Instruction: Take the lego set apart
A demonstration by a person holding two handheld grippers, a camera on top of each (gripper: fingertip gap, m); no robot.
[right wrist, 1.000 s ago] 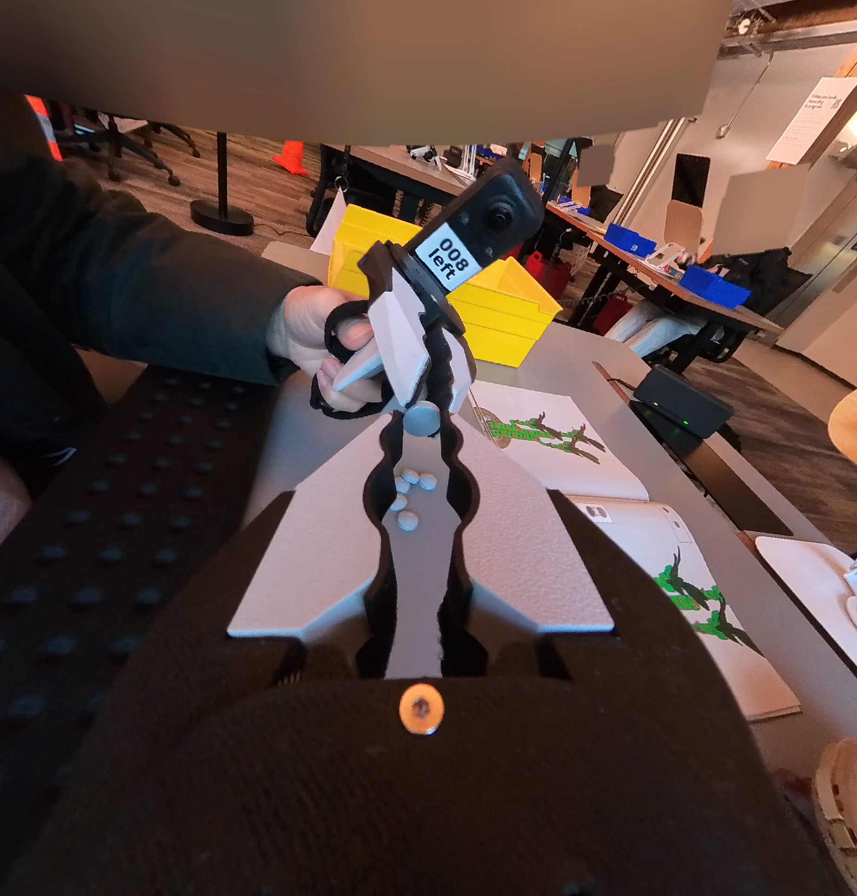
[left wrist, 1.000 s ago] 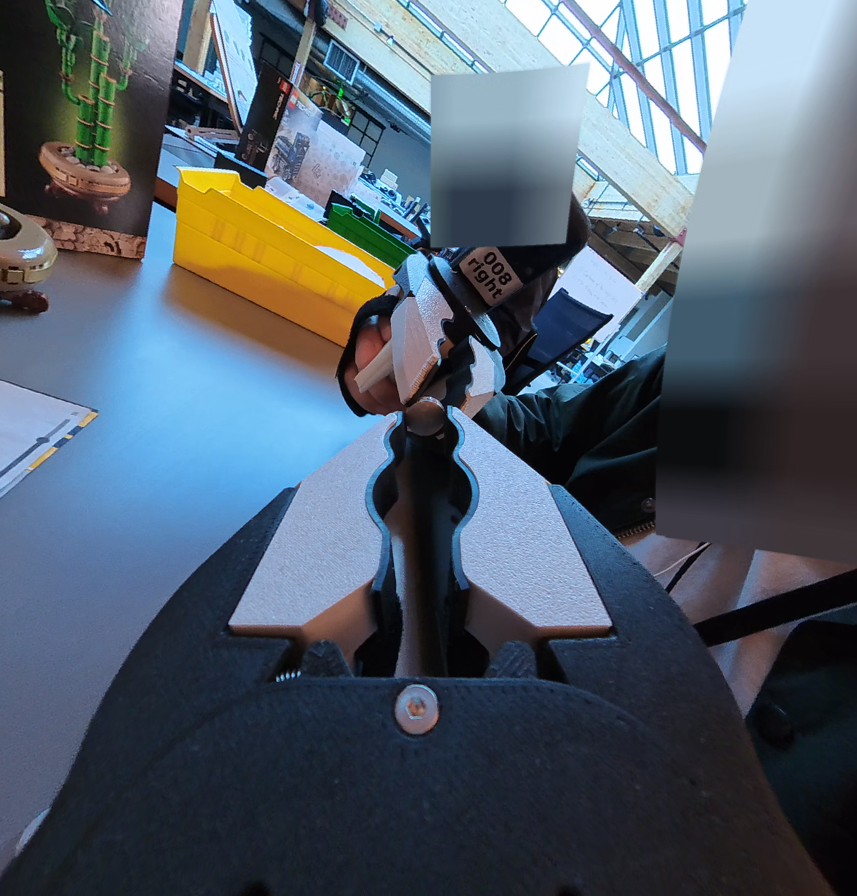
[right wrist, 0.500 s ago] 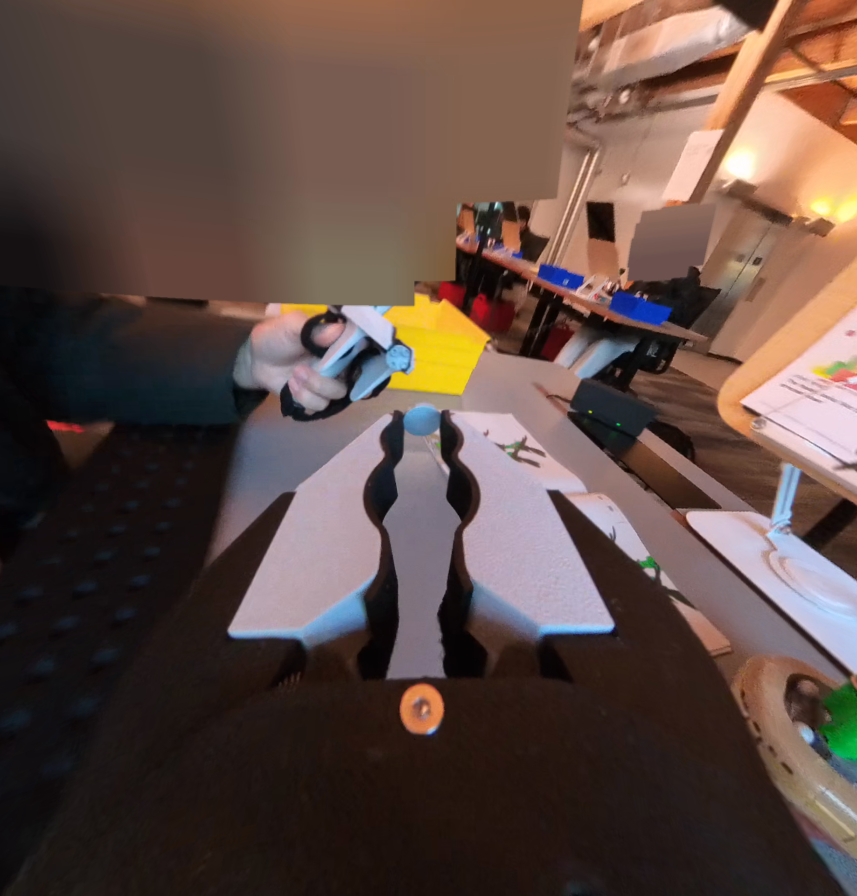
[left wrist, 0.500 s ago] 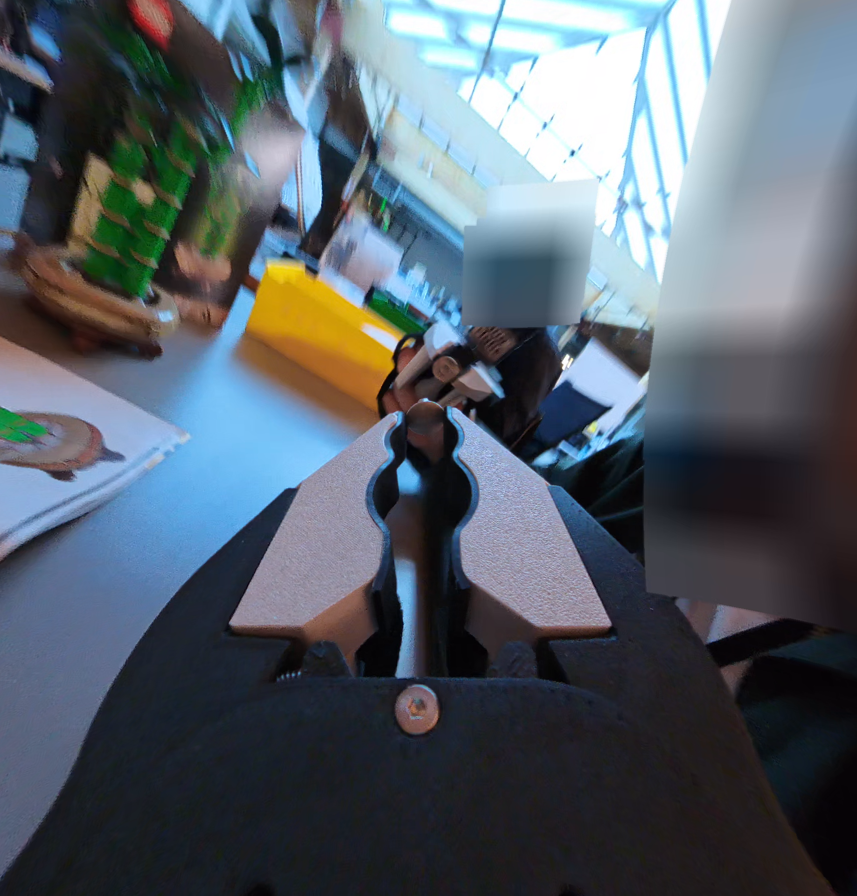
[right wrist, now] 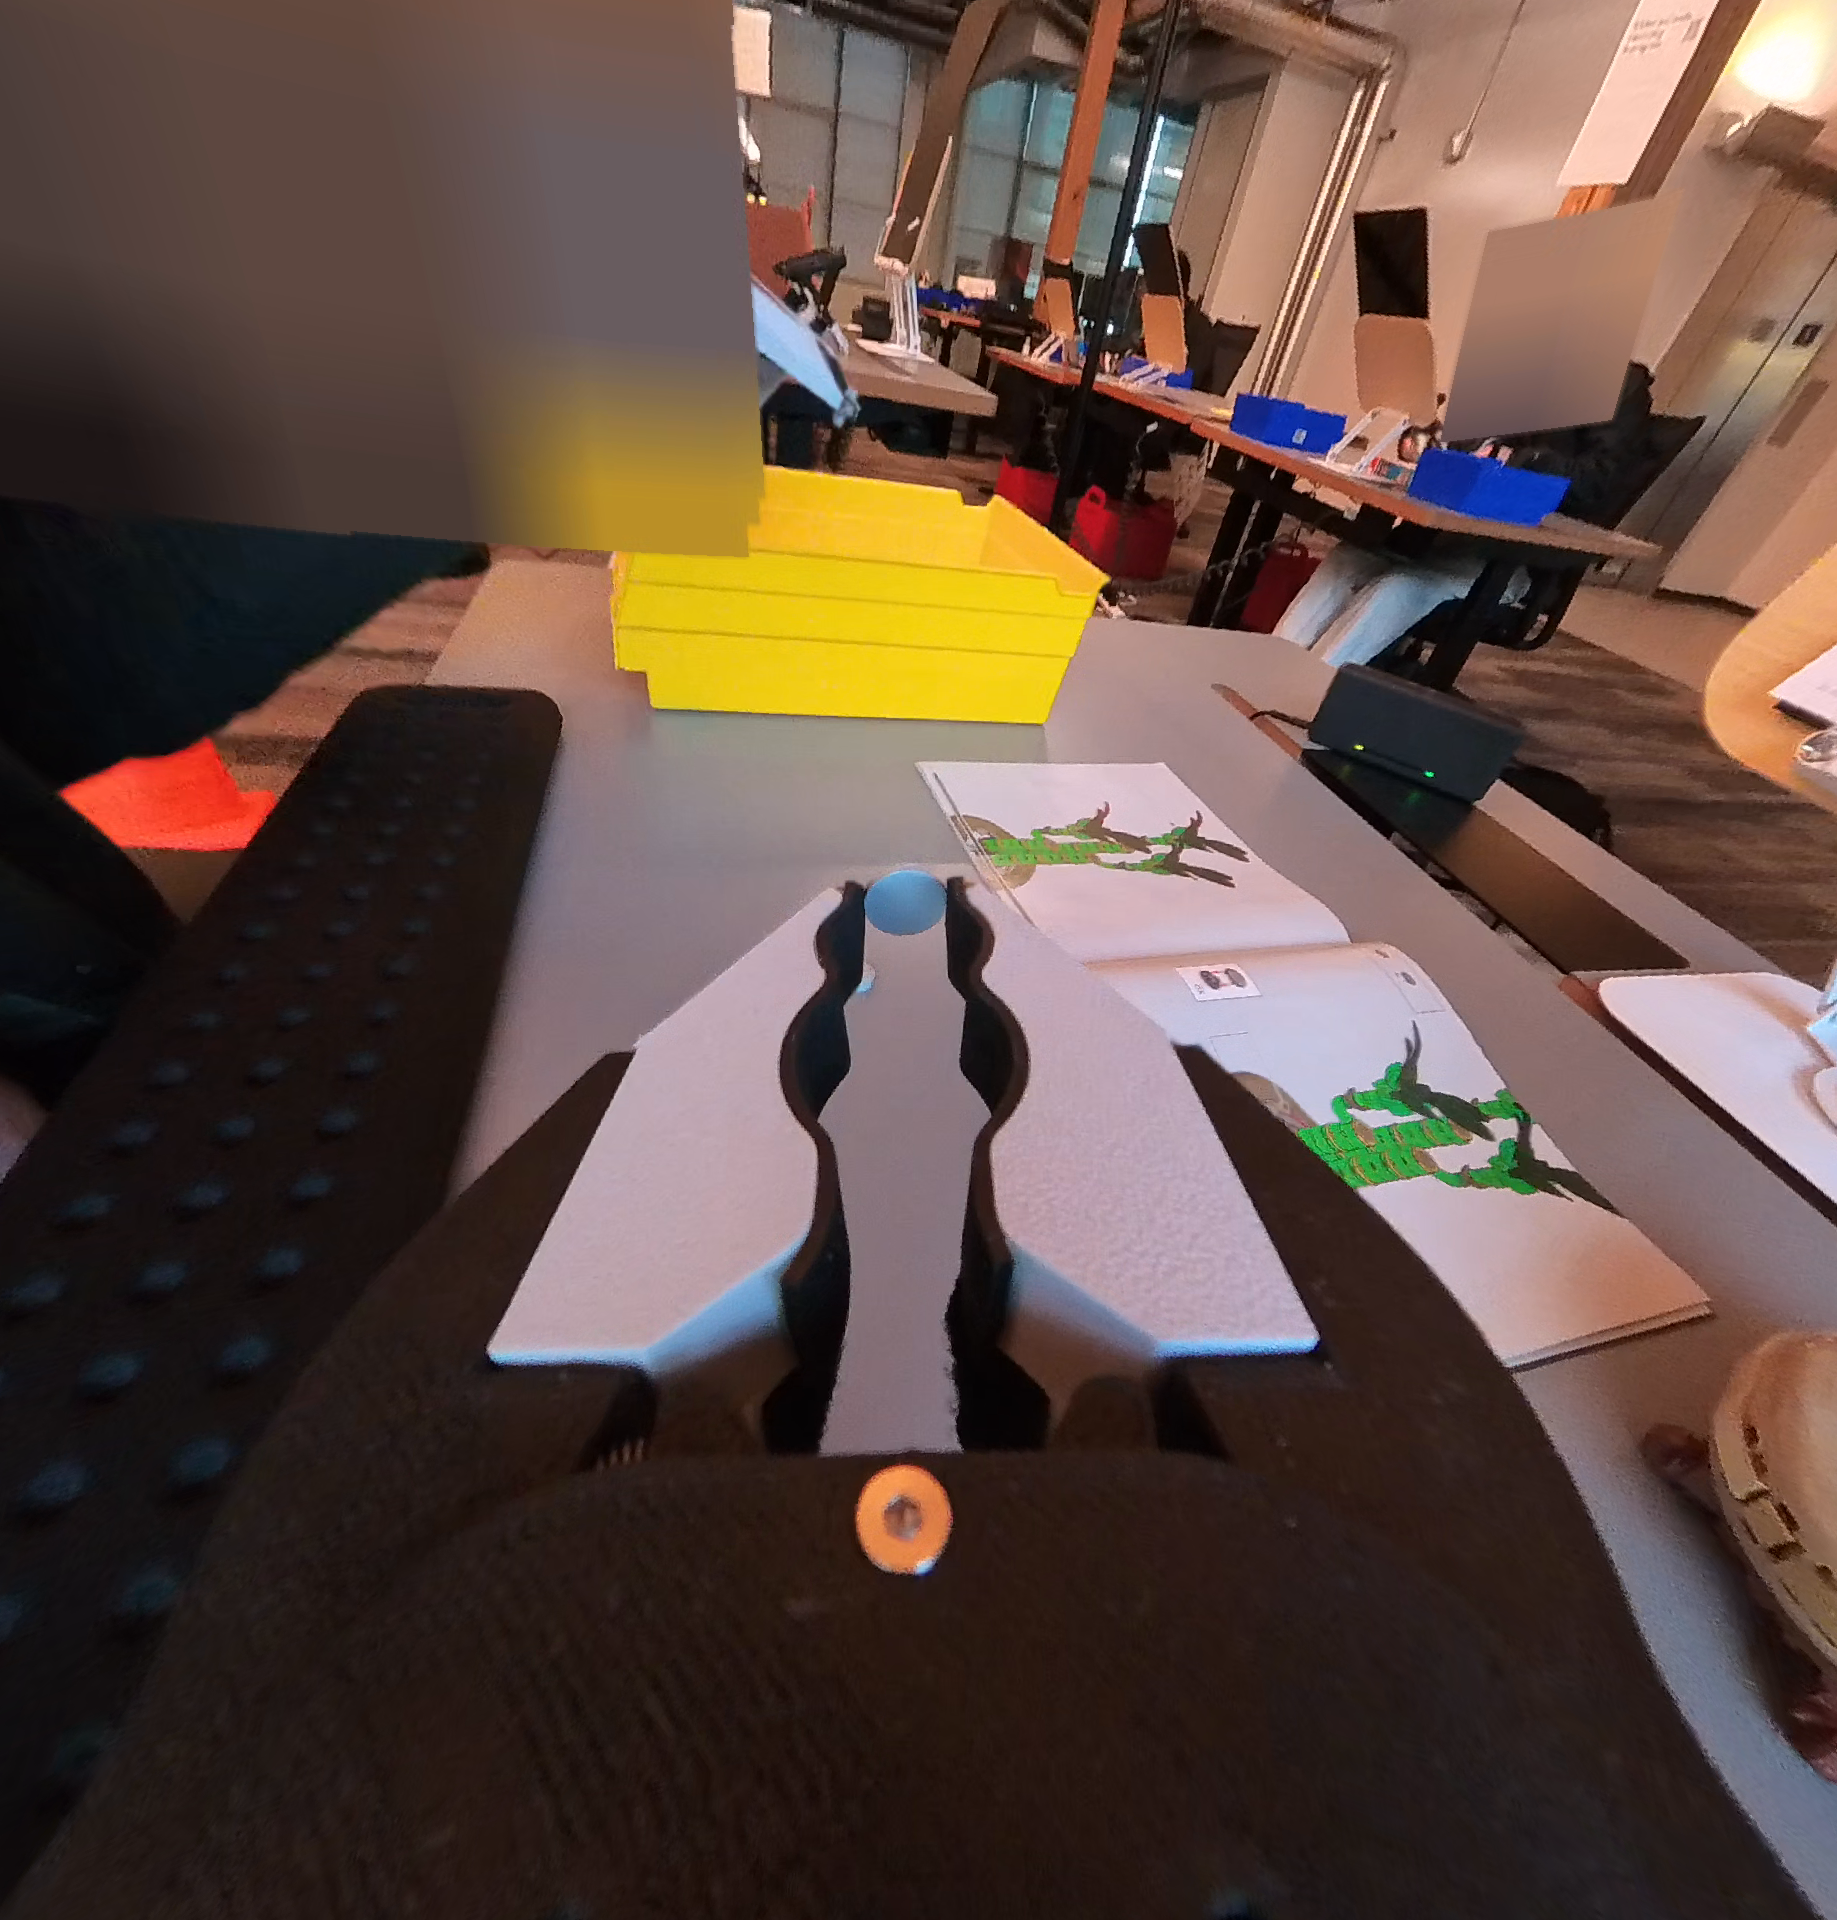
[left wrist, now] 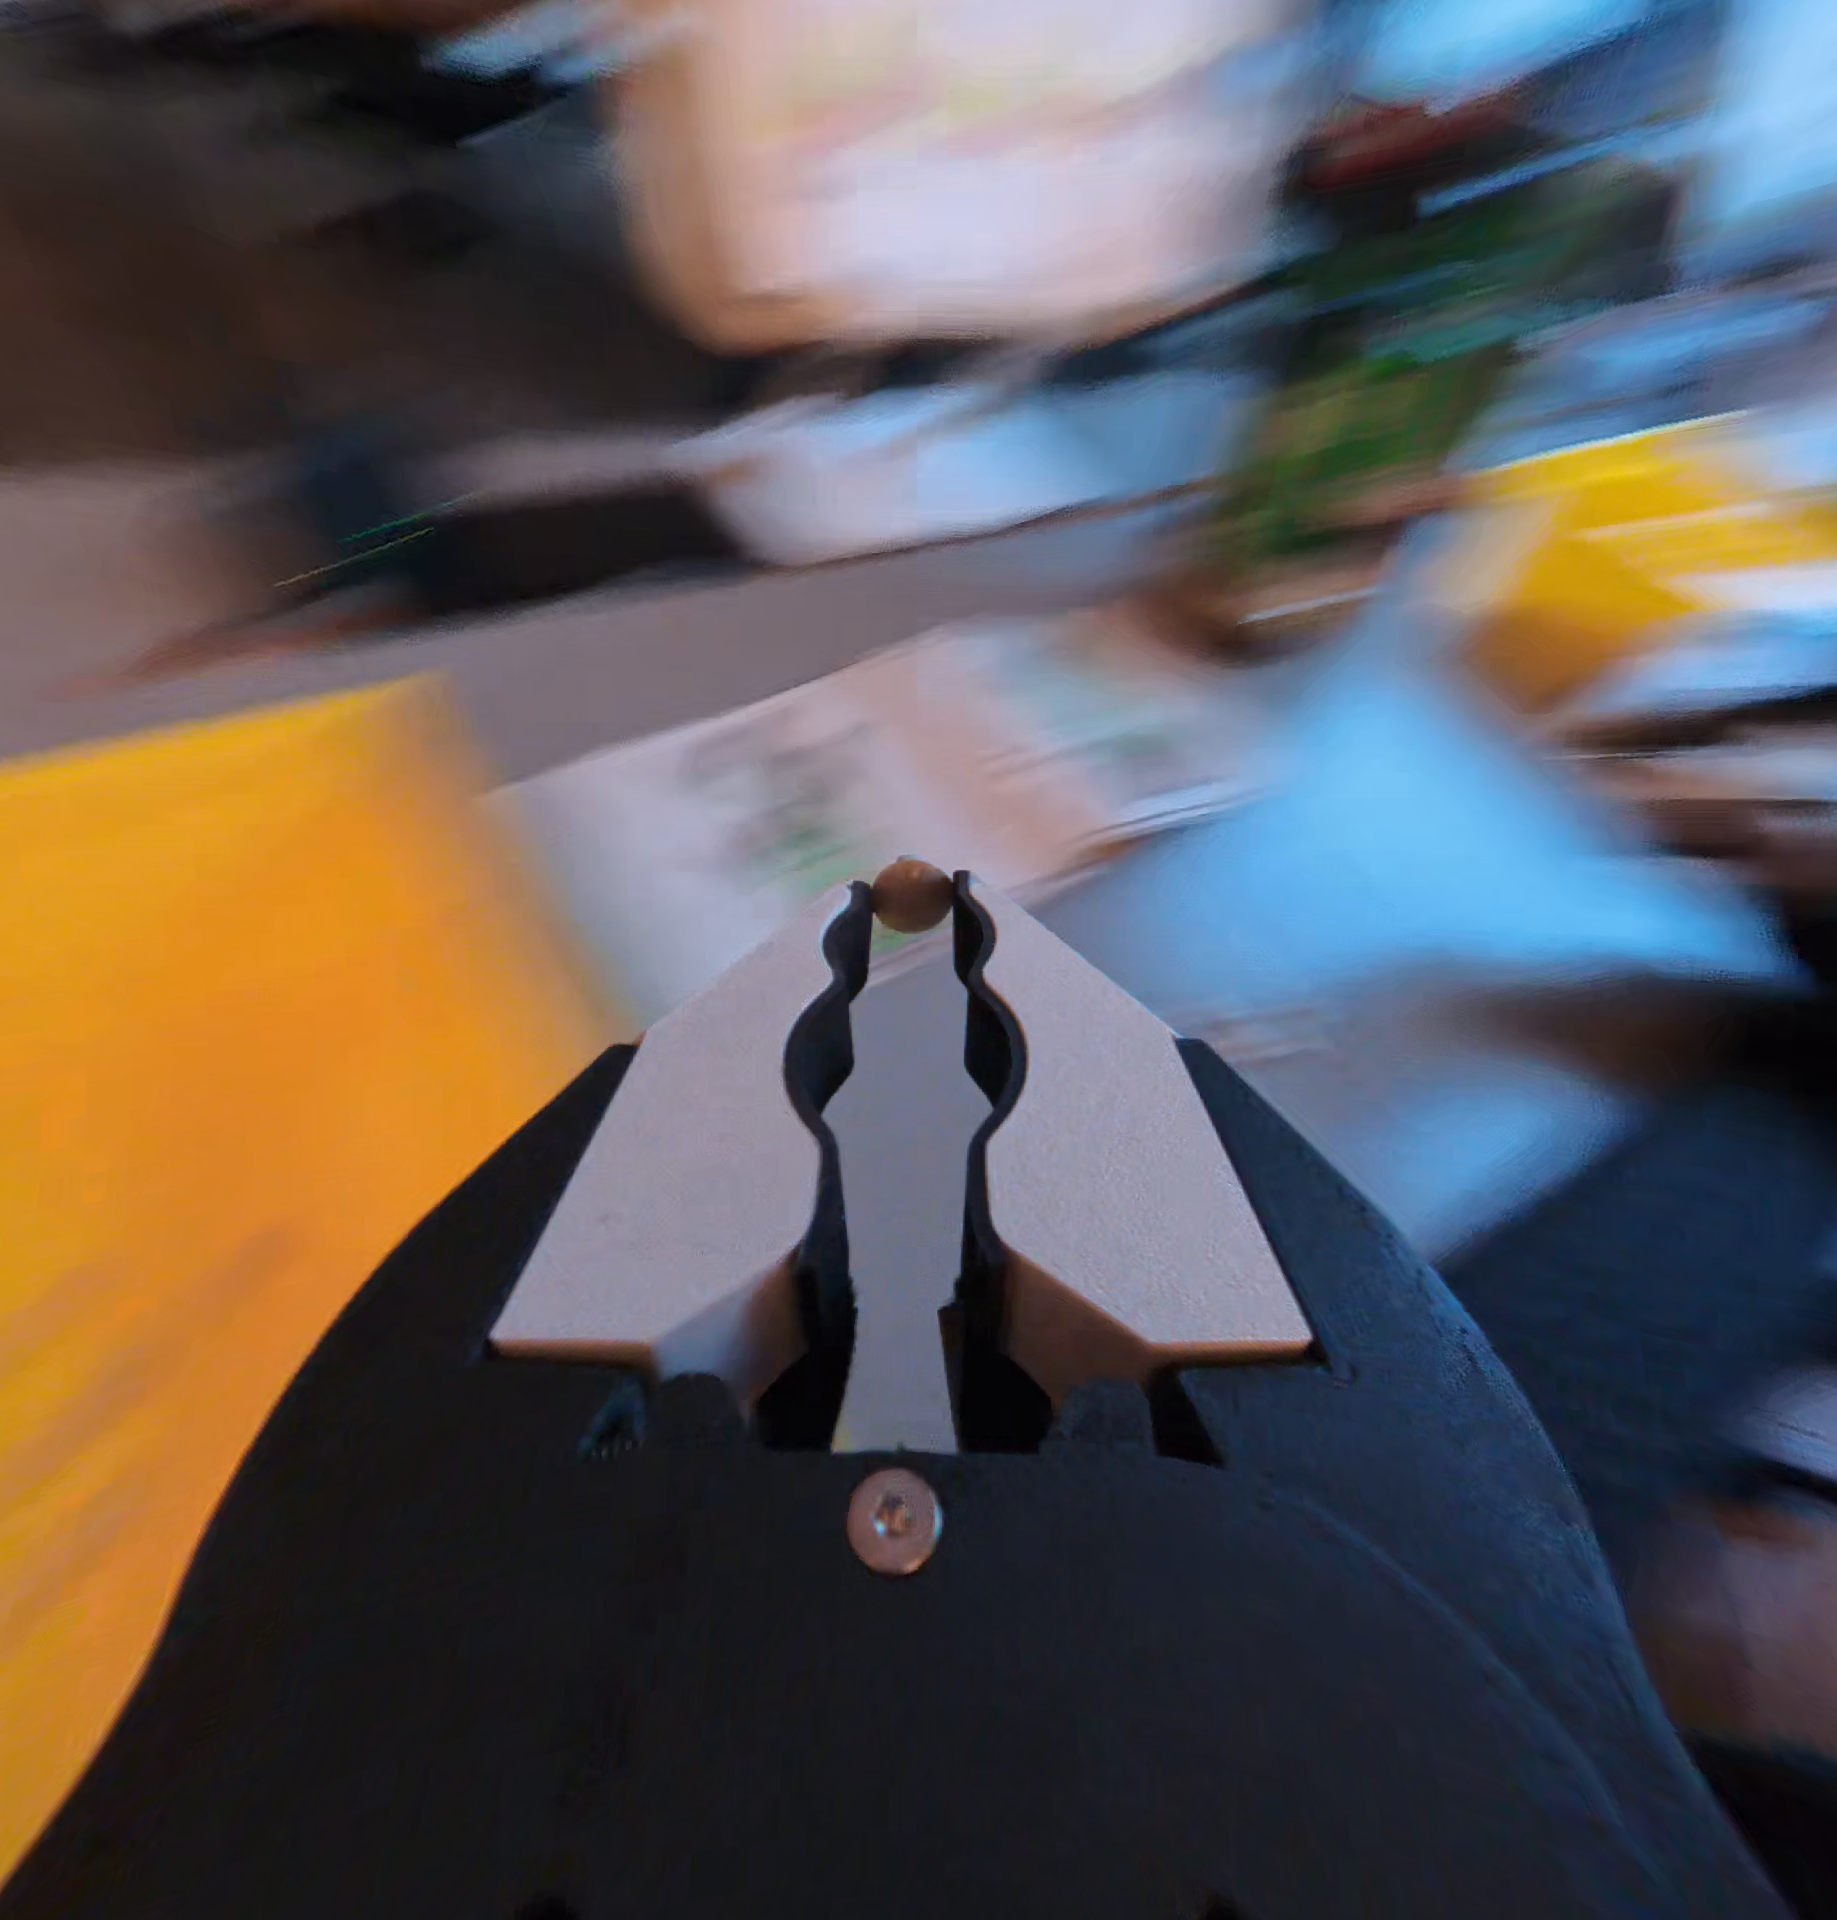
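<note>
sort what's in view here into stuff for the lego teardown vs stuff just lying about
For the job:
- left gripper, shut on a small round piece
- right gripper, shut on a small round piece
- tan lego base
- instruction booklet
- yellow trays

Lying about:
- black box
- blue bins

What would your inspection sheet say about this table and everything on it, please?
Surface: grey table.
Job's things: tan lego base at the right edge; open booklet; stacked yellow trays.
Clutter: black studded mat on the left; black box with green lights.
Tongs: left tongs shut on a tan round piece; right tongs shut on a grey round piece.
Cables: nothing seen.
Surroundings: desks with blue bins; the left view is too blurred to read.
</note>
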